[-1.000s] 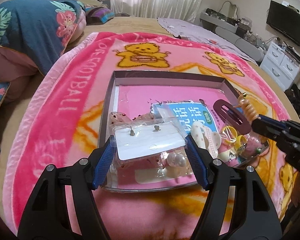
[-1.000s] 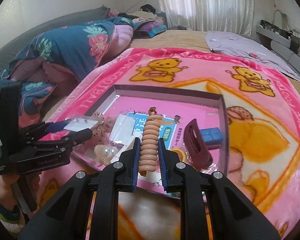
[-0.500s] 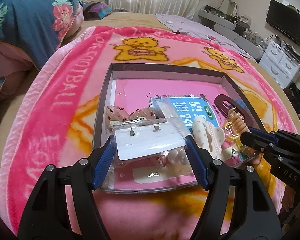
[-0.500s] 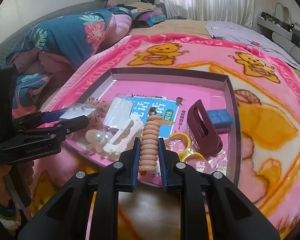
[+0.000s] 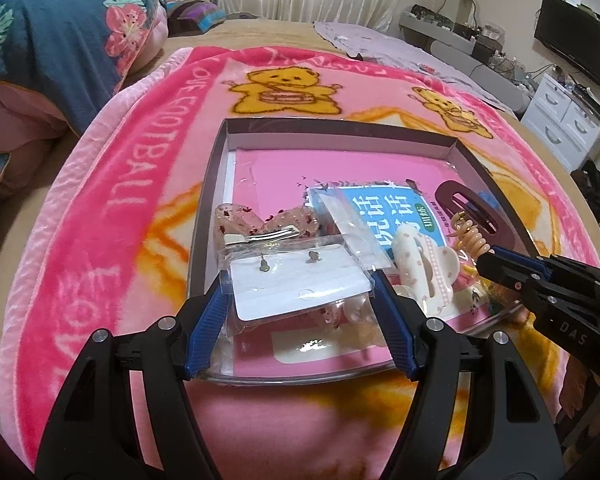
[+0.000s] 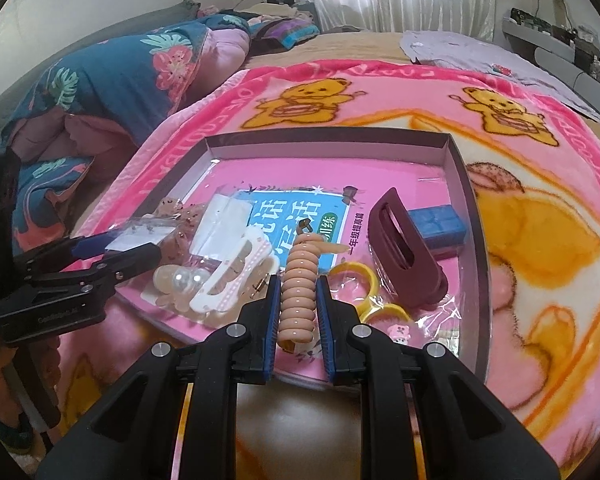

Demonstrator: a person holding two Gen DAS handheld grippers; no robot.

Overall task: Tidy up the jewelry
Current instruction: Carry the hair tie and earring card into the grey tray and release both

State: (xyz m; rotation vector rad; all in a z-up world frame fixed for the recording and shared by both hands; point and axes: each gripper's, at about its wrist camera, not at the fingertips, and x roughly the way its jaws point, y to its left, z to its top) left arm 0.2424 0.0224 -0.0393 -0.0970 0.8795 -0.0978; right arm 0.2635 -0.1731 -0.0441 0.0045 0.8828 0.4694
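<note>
My left gripper (image 5: 298, 292) is shut on a clear packet with a white earring card (image 5: 296, 284), held tilted over the near left corner of the grey-walled tray (image 5: 340, 126). From the right wrist view that left gripper (image 6: 140, 252) comes in from the left with the card (image 6: 140, 238) in it. My right gripper (image 6: 298, 284) is shut on a peach spiral hair tie (image 6: 298, 288), which stands upright between the pads over the tray's (image 6: 328, 140) near edge. In the left wrist view the right gripper (image 5: 488, 260) and the hair tie (image 5: 470, 236) are at the right.
In the tray lie a maroon hair claw (image 6: 404, 264), a small blue box (image 6: 436, 224), a white dotted clip (image 6: 236, 276), yellow rings (image 6: 356, 276), a pearl piece (image 6: 180, 280), a glittery bow clip (image 5: 256, 228) and a blue booklet (image 6: 292, 216). A pink bear blanket (image 6: 540, 220) covers the bed; floral bedding (image 5: 60, 40) lies left.
My right gripper has sunk with the spiral hair tie toward the tray's near edge, close to the white clip. The left gripper keeps its hold on the earring card and has hardly moved.
</note>
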